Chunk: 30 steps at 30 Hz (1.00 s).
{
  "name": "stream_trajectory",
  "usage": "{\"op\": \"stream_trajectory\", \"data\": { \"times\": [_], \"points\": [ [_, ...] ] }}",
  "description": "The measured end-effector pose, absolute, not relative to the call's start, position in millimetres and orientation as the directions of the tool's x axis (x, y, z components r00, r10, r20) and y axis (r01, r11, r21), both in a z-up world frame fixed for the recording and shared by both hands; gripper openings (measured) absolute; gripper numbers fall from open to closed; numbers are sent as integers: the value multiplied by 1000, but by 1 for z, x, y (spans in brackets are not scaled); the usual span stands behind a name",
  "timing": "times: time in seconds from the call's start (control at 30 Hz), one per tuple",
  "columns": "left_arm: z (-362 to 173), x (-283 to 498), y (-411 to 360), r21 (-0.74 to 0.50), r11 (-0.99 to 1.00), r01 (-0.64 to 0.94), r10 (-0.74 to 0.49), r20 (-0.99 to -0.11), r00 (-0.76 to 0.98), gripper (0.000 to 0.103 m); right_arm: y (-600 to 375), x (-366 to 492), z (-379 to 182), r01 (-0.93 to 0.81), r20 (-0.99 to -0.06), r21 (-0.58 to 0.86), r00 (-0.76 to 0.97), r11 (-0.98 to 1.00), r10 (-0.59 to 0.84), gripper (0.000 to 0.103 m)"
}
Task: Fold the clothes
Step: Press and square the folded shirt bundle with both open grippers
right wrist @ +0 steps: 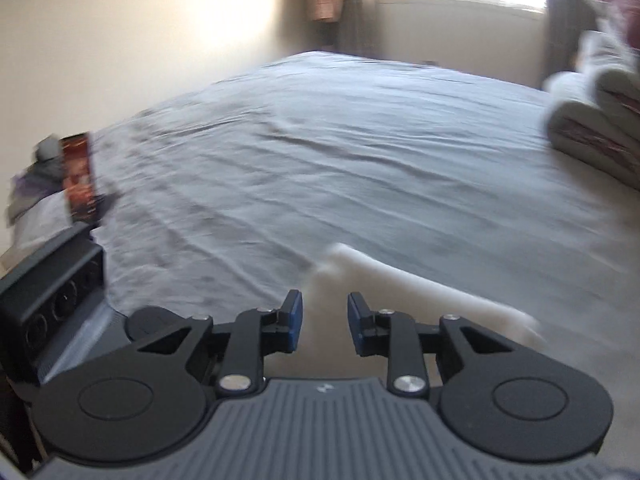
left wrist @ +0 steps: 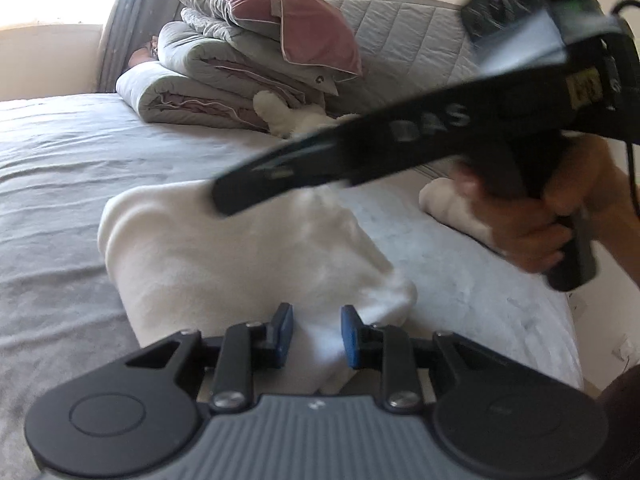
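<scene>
Left wrist view had the white garment [left wrist: 240, 256] lying folded on the bed [left wrist: 60, 168], left gripper [left wrist: 316, 334] and right gripper [right wrist: 324, 322] both with jaws spread and empty, so I'd pinch an edge squarely before the next fold.

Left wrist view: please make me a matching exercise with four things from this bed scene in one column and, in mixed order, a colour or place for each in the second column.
Things:
1. garment
2. pillow
3. bed sheet
4. soft toy

Descriptions:
A. grey, wrinkled
B. dusty pink, on top of the folded bedding
C. white, lies just ahead of the left gripper
D. white, tucked against the foot of the bedding pile

Pairs: 1-C, 2-B, 3-A, 4-D
</scene>
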<state>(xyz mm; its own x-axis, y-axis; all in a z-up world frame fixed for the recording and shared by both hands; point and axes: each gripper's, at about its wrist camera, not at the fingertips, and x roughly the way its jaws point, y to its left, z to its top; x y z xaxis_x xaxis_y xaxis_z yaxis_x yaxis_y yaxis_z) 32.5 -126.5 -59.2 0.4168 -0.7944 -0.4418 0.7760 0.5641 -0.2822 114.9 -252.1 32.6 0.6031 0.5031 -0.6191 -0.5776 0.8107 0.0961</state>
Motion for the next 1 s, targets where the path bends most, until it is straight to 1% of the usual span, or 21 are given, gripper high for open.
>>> {"op": "stream_trajectory", "data": {
  "times": [0.1,0.13,0.23,0.27,0.33,0.37,0.5,0.53,0.57,0.6,0.7,0.77,0.87,1.0],
  "points": [
    [-61,34,-126,-288,564,774,-795,-441,416,26,-233,132,20,-627,-654,65,561,776,508,29],
    [-61,35,-127,-289,565,773,-795,-442,416,26,-229,137,16,-632,-665,53,556,774,499,27],
    [-62,36,-126,-300,568,766,-795,-440,417,26,-218,153,6,-641,-688,27,544,767,479,25],
    [-63,36,-126,-300,569,766,-795,-440,418,26,-218,157,5,-640,-687,30,545,768,481,24],
    [-64,37,-126,-300,571,764,-794,-440,420,26,-220,165,6,-632,-681,38,550,774,483,16],
    [-64,36,-126,-296,572,765,-793,-440,421,26,-221,168,6,-627,-677,40,556,778,482,15],
    [-63,33,-128,-280,574,770,-788,-443,427,26,-219,177,6,-581,-653,29,605,813,456,15],
    [-61,34,-126,-287,571,769,-791,-441,424,26,-219,179,7,-557,-643,20,629,830,438,19],
    [-60,34,-124,-297,568,767,-796,-437,420,26,-221,179,9,-535,-630,28,647,845,430,21],
    [-58,35,-123,-307,565,766,-800,-433,416,26,-225,177,12,-512,-619,25,666,859,416,21],
    [-50,40,-115,-346,554,758,-815,-414,407,26,-246,165,22,-451,-586,19,718,892,376,26],
    [-41,44,-109,-364,548,753,-824,-386,414,26,-263,156,25,-409,-569,26,744,912,350,26],
    [-29,52,-104,-360,567,741,-818,-347,458,26,-292,143,25,-336,-555,52,773,940,307,27],
    [-23,68,-108,-321,627,710,-775,-348,527,26,-314,129,17,-276,-550,76,790,958,271,27]
  ]
}}
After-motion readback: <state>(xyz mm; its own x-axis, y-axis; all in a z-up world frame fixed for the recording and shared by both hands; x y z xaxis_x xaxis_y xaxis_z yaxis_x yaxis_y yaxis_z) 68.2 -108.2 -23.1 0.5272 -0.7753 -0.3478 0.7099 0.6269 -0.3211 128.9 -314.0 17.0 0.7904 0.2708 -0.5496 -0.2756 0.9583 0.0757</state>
